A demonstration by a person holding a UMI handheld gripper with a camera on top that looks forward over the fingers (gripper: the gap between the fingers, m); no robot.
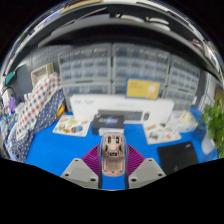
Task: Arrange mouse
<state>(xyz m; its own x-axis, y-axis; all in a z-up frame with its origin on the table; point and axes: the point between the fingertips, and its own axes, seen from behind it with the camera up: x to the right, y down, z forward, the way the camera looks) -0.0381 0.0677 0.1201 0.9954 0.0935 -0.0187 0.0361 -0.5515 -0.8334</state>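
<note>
Mouse: sat between the two pads, at 12 o'clock from the tool's base; light-coloured body with a darker centre strip, pointing away along the fingers.
Tool: pinched on the mouse, purple pads pressed against its sides at 9 and 3 o'clock; grey finger bases flared out below.
Desk: blue surface stretched beneath and beyond the mouse.
Dark pad: lay flat on the desk at about 3 o'clock from the mouse, well apart.
White machine: stood at 12 o'clock beyond the mouse, a dark panel on its front.
Small items: scattered on light sheets at 10 o'clock and 2 o'clock; too small to identify.
Plant: green leaves at 3 o'clock, past the dark pad.
Drawer cabinets: ranged along the back wall at 12 o'clock, a yellow box in front of them.
Patterned cloth: hung at 10 o'clock, by the desk's far side.
</note>
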